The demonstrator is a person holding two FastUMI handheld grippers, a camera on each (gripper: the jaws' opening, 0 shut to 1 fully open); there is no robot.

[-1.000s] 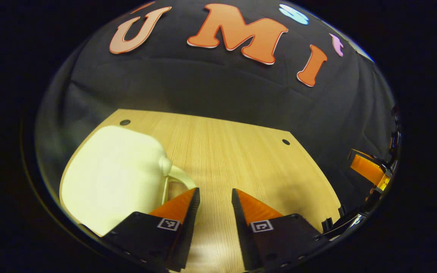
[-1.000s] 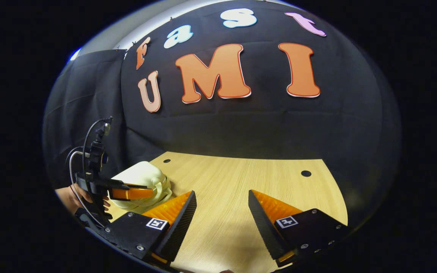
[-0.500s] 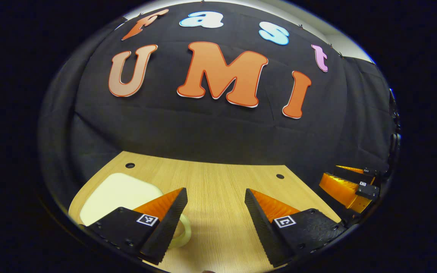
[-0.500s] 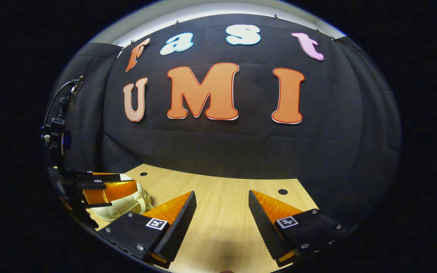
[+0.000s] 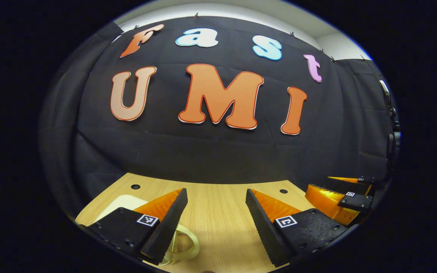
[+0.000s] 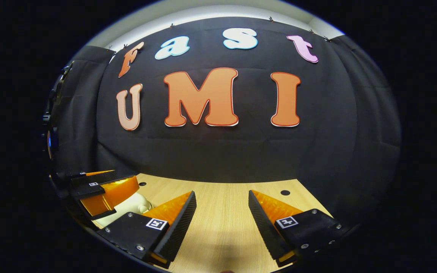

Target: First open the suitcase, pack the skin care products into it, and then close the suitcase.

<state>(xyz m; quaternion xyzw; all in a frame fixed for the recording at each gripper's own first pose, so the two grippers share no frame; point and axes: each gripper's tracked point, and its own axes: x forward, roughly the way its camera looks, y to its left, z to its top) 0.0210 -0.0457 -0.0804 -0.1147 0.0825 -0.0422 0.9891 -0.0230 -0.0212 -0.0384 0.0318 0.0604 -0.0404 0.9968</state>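
A small cream suitcase point(image 5: 121, 202) lies shut on the wooden table point(image 5: 218, 212) at the lower left of the left gripper view, its looped handle point(image 5: 188, 242) poking out beside my left finger. My left gripper point(image 5: 215, 199) hangs open above the table just right of the case, holding nothing. In the right gripper view the same suitcase point(image 6: 133, 203) peeks out at the lower left, mostly hidden behind the left gripper point(image 6: 104, 191). My right gripper point(image 6: 221, 201) is open over bare wood with nothing between its fingers. It also appears at the right edge as the right gripper point(image 5: 336, 197).
The black cloth wall stands close behind the table. Two round holes mark the table's far edge, the left hole point(image 5: 135, 187) and the right hole point(image 5: 283, 191). Bare wood point(image 6: 226, 220) stretches between the case and the right side.
Both grippers have pulled back and tilted up, so the wall takes more of each view and the suitcase has slid down to the lower left. Both have stayed open.
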